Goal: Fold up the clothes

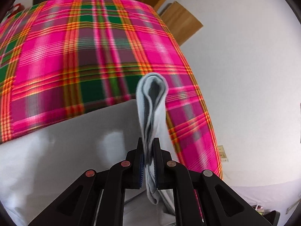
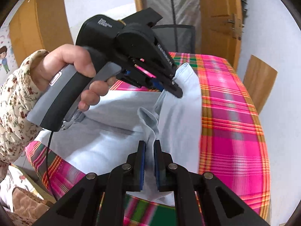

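A pale blue garment [image 1: 65, 150] lies on a table covered with a pink, green and orange plaid cloth [image 1: 75, 56]. My left gripper [image 1: 148, 141] is shut on a bunched fold of it that sticks up past the fingertips. In the right wrist view, my right gripper [image 2: 149, 143] is shut on another edge of the garment [image 2: 180, 122], which is lifted off the plaid cloth [image 2: 235, 122]. There a hand [image 2: 71, 62] in a floral sleeve holds the left gripper [image 2: 175, 88], which pinches the garment's far corner. The stretch between the two grips hangs creased.
A wooden chair [image 2: 259, 82] stands at the table's far right side, seen also as a chair back [image 1: 180, 22]. A wooden door [image 2: 220, 18] and a grey fabric cover [image 2: 178, 3] are behind the table. A wooden cabinet [image 2: 37, 22] stands at left.
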Motion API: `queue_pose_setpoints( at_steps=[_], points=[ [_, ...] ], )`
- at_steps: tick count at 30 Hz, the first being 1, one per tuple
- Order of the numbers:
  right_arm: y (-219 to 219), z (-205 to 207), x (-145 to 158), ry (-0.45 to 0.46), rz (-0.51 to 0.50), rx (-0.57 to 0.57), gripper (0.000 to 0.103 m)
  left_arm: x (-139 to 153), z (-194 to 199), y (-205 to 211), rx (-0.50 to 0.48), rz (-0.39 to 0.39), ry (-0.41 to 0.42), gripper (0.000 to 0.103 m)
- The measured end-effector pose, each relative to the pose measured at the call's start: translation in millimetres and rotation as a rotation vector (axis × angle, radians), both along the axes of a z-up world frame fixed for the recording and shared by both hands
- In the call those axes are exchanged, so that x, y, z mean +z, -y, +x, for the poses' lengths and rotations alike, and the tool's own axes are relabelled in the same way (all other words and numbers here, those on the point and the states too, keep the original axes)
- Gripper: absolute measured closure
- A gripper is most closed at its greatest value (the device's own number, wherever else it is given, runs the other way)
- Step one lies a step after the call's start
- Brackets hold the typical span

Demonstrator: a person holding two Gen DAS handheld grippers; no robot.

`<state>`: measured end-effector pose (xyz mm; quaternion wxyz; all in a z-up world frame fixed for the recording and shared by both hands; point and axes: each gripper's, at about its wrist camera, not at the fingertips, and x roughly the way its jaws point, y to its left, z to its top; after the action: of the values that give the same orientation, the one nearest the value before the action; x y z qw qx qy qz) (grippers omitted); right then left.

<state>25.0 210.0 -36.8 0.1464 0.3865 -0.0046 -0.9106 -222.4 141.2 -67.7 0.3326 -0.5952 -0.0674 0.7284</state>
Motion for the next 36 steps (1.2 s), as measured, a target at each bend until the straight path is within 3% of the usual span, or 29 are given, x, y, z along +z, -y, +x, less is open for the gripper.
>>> queue_pose_setpoints(
  at_steps=[9, 19, 30, 32, 36],
  points=[
    [40, -8, -11, 0.018, 0.033, 0.066, 0.094, -20, -6, 34, 0.046, 0.015, 0.022, 0.095],
    [51, -18, -32, 0.035, 0.116, 0.077, 0.094, -57, -14, 32, 0.067, 0.045, 0.063, 0.095],
    [61, -26, -48, 0.022, 0.174, 0.088, 0.094, -34, -5, 66, 0.081, 0.058, 0.072, 0.095],
    [62, -26, -49, 0.021, 0.173, 0.088, 0.094, -36, -5, 66, 0.078, 0.057, 0.077, 0.093],
    [60, -29, -52, 0.039, 0.143, 0.104, 0.088, -31, -4, 69, 0.074, 0.052, 0.071, 0.075]
  ],
)
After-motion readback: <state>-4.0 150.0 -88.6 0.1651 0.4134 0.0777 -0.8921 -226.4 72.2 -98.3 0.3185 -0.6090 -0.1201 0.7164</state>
